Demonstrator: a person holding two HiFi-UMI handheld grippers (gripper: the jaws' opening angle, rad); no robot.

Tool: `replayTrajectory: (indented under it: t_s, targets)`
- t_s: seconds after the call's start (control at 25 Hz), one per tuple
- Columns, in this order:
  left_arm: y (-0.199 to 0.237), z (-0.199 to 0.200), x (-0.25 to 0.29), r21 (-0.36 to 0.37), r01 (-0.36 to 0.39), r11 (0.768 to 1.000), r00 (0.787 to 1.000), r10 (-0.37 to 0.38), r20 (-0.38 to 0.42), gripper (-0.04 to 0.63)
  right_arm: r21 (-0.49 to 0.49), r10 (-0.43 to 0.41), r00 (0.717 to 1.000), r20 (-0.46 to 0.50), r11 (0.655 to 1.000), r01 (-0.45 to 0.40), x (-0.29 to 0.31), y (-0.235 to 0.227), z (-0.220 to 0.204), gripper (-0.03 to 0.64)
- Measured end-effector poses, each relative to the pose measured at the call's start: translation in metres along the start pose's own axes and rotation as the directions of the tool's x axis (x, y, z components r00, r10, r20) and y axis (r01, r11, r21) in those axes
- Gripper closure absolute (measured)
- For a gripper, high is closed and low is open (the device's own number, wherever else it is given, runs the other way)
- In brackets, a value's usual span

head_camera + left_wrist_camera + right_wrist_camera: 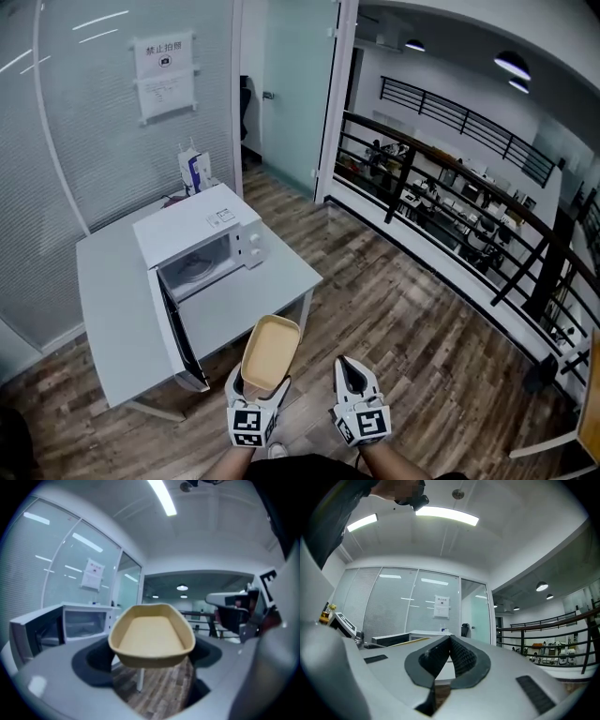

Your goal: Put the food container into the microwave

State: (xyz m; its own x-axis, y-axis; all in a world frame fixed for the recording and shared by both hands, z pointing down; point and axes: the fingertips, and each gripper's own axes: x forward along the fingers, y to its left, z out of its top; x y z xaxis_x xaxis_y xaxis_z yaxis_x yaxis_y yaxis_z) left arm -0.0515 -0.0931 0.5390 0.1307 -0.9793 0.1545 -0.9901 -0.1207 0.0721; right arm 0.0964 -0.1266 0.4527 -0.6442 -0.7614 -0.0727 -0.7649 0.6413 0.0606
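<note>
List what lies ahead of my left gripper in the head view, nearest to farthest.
Left gripper, shut on the tan food container → microwave, door open → carton behind it → paper notice on the glass wall.

I see left tongs (258,386) clamped on near end of tan food container (271,349), seen against wood floor (403,309) just off worktop (272,281) edge. Right tongs (352,370) beside, pinched together, empty. White microwave (197,230) on worktop, door (176,336) swung open toward me. Carton (194,169) behind microwave.
</note>
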Motion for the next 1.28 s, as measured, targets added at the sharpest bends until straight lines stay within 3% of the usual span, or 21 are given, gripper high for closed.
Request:
replayTrajectory:
  t_s: [0.2,0.36,0.6,0.8,1.04,1.28]
  targets:
    - [0.014,0.003,0.010,-0.013,0.006,1.000,1.000,-0.006,0.011,0.118,-0.004,0.003,1.000,-0.019,1.000,-0.003,0.026,0.009,-0.006,0.609]
    - [0.022,0.006,0.015,0.024,-0.006,1.000,1.000,0.005,0.021,0.118,0.024,0.022,0.999,-0.040,0.999,-0.021,0.044,0.012,-0.014,0.609]
    - [0.037,0.010,0.025,0.029,-0.051,0.998,0.998,0.050,0.029,0.118,0.059,0.062,0.996,-0.058,0.997,-0.058,0.075,0.010,-0.027,0.609]
    - [0.058,0.005,0.046,0.021,-0.124,0.992,0.992,0.123,0.026,0.118,0.029,0.136,0.989,-0.051,0.990,-0.135,0.111,0.008,-0.031,0.609]
    - [0.089,0.005,0.078,-0.002,-0.246,0.969,0.969,0.246,0.004,0.118,-0.018,0.231,0.972,-0.049,0.973,-0.232,0.162,-0.003,-0.037,0.609]
    - [0.112,0.009,0.105,-0.024,-0.371,0.928,0.929,0.370,-0.019,0.118,-0.013,0.365,0.929,-0.058,0.930,-0.366,0.212,-0.008,-0.048,0.609]
